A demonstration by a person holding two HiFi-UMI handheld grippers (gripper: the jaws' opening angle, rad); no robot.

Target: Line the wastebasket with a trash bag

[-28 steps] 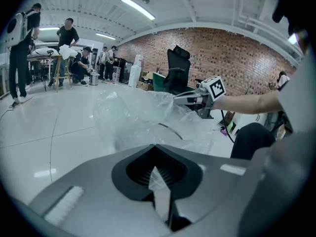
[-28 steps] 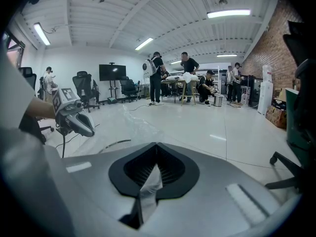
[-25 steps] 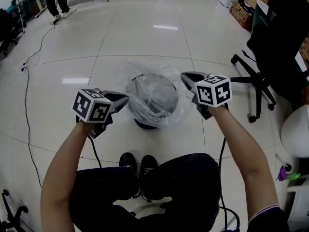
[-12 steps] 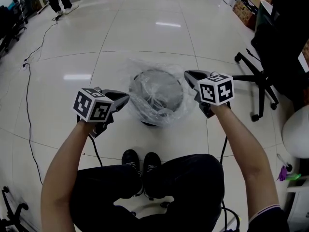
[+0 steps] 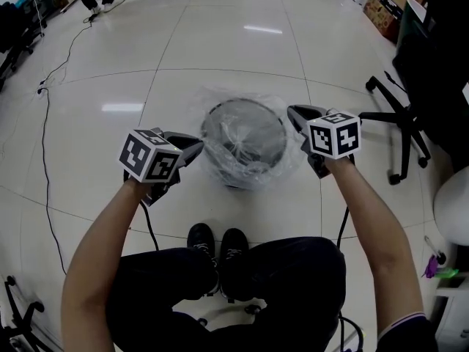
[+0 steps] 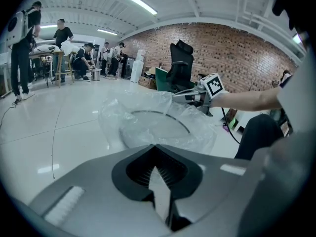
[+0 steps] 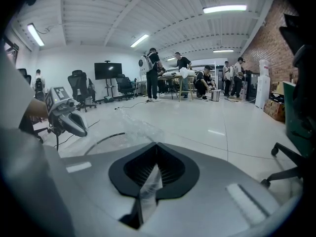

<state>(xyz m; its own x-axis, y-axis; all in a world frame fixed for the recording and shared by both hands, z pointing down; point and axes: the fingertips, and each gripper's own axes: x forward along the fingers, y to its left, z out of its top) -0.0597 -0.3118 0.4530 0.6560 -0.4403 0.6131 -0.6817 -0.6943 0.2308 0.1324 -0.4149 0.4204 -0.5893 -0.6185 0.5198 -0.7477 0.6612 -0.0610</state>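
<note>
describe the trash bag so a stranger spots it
On the pale tiled floor stands a round dark wastebasket. The trash bag is the clear crinkly film draped over its rim, pinched by the left gripper and right gripper; nothing nearby is see-through.

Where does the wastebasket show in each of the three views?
Head view: wastebasket in the middle of the picture, seen from above.
Left gripper view: middle, slightly above centre.
Right gripper view: lower left, only an arc of its rim shows.
Shared landmark: the clear trash bag draped over its rim.
</note>
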